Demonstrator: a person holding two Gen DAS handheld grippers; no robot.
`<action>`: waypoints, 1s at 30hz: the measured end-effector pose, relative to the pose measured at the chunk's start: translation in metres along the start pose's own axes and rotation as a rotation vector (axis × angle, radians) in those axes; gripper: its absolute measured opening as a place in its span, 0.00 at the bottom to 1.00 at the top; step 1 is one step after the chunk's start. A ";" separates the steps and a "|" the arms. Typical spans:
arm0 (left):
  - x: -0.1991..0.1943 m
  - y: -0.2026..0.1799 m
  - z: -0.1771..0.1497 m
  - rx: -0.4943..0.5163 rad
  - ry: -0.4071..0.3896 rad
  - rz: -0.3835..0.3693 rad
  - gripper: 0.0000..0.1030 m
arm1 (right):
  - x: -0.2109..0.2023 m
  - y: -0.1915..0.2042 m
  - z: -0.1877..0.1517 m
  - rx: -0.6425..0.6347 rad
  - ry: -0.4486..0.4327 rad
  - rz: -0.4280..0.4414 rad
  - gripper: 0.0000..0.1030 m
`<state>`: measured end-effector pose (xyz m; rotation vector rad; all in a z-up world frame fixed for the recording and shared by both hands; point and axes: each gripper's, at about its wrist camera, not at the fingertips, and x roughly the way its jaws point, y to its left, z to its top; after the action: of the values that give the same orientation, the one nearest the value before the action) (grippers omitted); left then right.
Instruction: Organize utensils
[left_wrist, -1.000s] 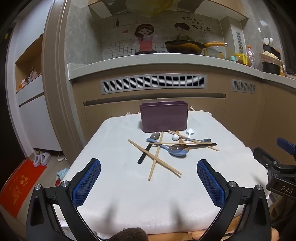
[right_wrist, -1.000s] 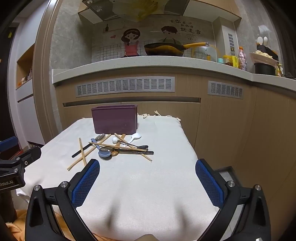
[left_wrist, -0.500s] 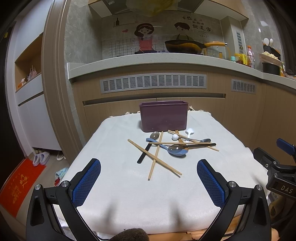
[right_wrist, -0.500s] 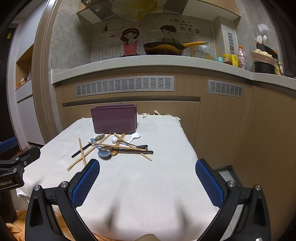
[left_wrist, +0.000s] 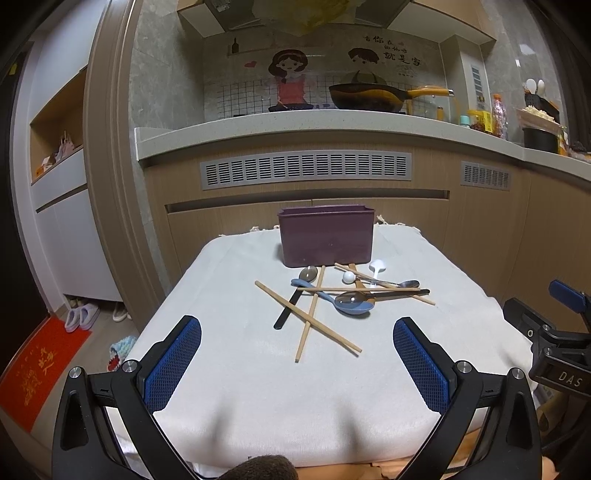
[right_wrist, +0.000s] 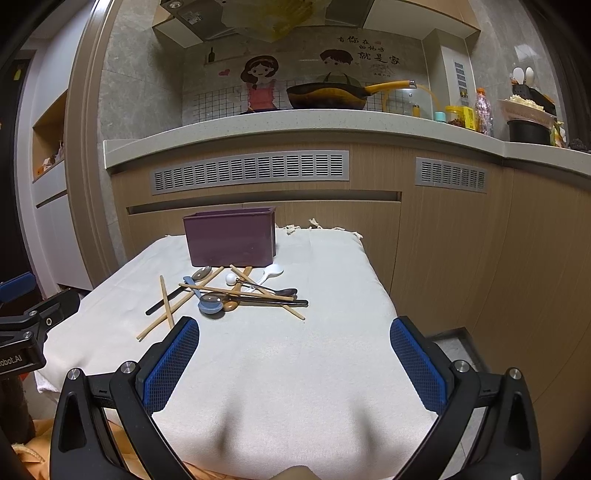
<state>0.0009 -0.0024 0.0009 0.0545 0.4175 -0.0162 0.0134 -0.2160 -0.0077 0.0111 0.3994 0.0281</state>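
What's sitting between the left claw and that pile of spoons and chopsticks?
Nothing: only bare white cloth lies between the left gripper and the utensil pile, seen in the left wrist view.

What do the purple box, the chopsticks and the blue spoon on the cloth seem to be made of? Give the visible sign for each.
Purple box: probably plastic; matte, uniform colour, moulded rim.
Chopsticks: likely wood or bamboo; pale tan, dull finish.
Blue spoon: plastic or glazed ceramic; smooth and glossy, so it stays open.

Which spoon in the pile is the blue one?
The blue spoon, its bowl at the pile's near edge, handle running back left under the chopsticks; the other spoons are white or metal.
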 end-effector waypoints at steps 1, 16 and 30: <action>-0.001 0.000 0.000 -0.001 -0.002 0.000 1.00 | 0.000 0.000 0.000 -0.001 0.000 -0.001 1.00; -0.001 -0.001 0.000 -0.004 0.018 -0.009 1.00 | -0.003 0.004 0.001 0.000 -0.014 0.004 1.00; 0.000 0.002 0.000 -0.006 0.032 -0.009 1.00 | -0.004 0.002 0.000 0.005 -0.012 0.003 1.00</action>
<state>0.0007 -0.0008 0.0013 0.0475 0.4494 -0.0232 0.0100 -0.2136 -0.0061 0.0169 0.3874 0.0297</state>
